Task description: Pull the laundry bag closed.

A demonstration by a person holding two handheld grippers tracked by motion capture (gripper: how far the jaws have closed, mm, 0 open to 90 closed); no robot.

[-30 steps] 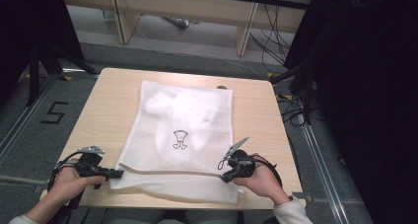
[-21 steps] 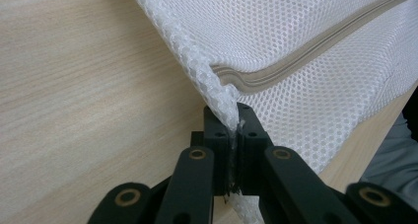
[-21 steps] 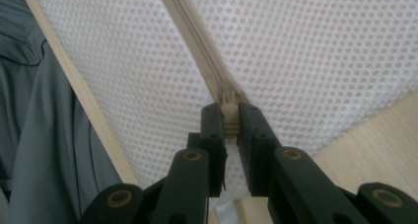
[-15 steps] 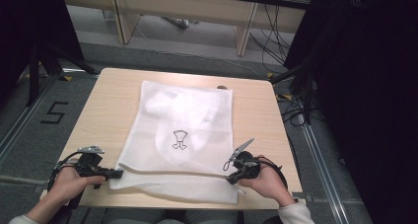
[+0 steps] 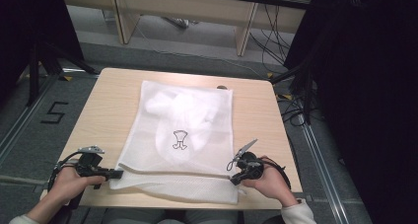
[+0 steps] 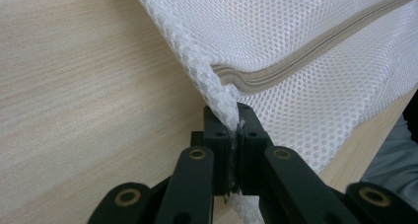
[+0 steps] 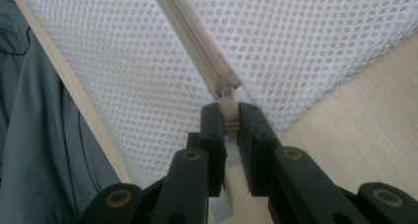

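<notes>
2 grippers are clamped on the same white mesh bag (image 5: 182,140), one at each near corner. Your left gripper (image 6: 230,135) has its jaws pressed together on the bag's edge, just below the end of the zipper (image 6: 315,51); in the high view that gripper (image 5: 114,173) lies level at the bag's near-left corner. Your right gripper (image 7: 227,120) pinches the zipper pull (image 7: 227,116) between its jaws, with the zipper's teeth running away from them across the mesh; from above it (image 5: 235,177) sits at the bag's near-right corner. The bag lies flat on the wooden table (image 5: 256,110), its near edge close to your side, with a bunched white cloth (image 5: 177,108) inside and a small dark emblem (image 5: 179,140) on the mesh.
</notes>
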